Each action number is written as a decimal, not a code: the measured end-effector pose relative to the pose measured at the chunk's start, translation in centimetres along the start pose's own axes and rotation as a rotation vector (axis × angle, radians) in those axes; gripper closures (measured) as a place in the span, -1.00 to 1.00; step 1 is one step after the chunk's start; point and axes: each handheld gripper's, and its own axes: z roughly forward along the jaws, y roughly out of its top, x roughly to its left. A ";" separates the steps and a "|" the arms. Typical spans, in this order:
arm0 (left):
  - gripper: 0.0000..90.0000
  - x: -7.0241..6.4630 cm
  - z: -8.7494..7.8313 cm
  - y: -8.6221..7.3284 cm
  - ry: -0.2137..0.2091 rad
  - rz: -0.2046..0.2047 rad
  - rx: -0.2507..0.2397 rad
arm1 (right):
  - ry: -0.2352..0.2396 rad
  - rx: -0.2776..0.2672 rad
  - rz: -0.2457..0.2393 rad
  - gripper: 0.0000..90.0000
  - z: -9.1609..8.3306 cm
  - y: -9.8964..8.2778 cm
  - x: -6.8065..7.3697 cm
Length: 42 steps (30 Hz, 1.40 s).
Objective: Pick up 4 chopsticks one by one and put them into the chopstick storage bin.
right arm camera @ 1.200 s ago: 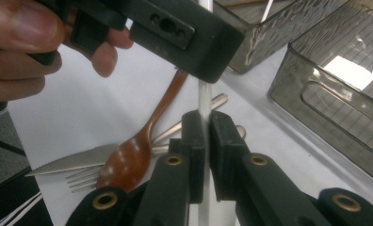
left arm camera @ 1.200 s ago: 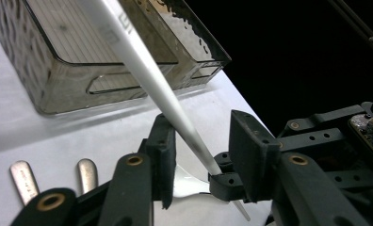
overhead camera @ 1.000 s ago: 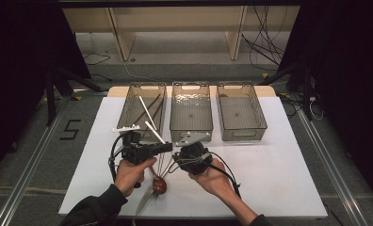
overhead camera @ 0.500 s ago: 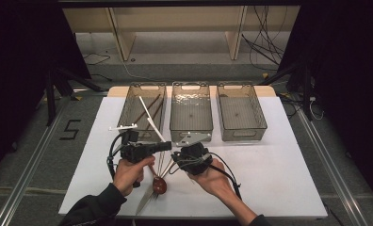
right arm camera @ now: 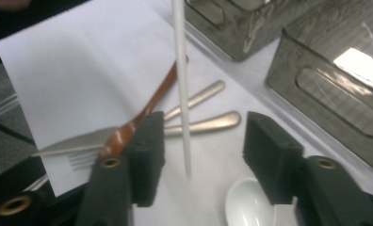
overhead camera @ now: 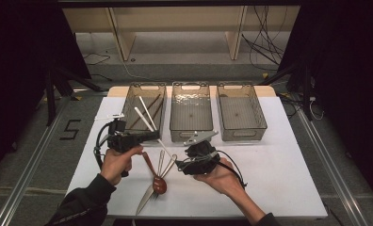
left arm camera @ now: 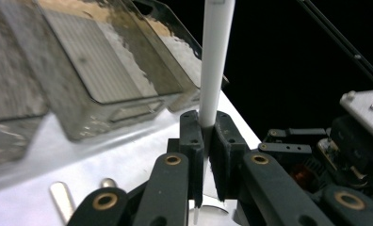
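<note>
Right gripper view shows a white spoon (right arm camera: 250,207) under parted jaws.

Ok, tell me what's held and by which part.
The left gripper clamps a thin white stick partway along its shaft. The right gripper holds nothing: its fingers have just been opening, the stick's end loose between them.

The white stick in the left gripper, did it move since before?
Yes. The white stick, clamped in the left gripper, has tipped away from the left bin, its far end now hanging lower over it.
</note>
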 end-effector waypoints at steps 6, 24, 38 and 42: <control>0.85 0.9 -0.9 2.1 0.050 0.021 -0.006 | -0.009 0.018 0.018 -0.19 -0.7 -0.6 -1.0; 0.85 3.1 -3.2 8.9 0.200 0.048 -0.083 | -0.011 0.033 0.050 -0.27 -2.4 -3.0 -2.1; 0.84 5.7 -1.6 11.0 0.324 0.036 -0.068 | -0.004 0.040 0.039 -0.33 -2.4 -3.3 -1.7; 0.84 6.5 -0.8 11.2 0.361 0.028 -0.051 | -0.001 0.039 0.034 -0.36 -2.5 -3.4 -1.7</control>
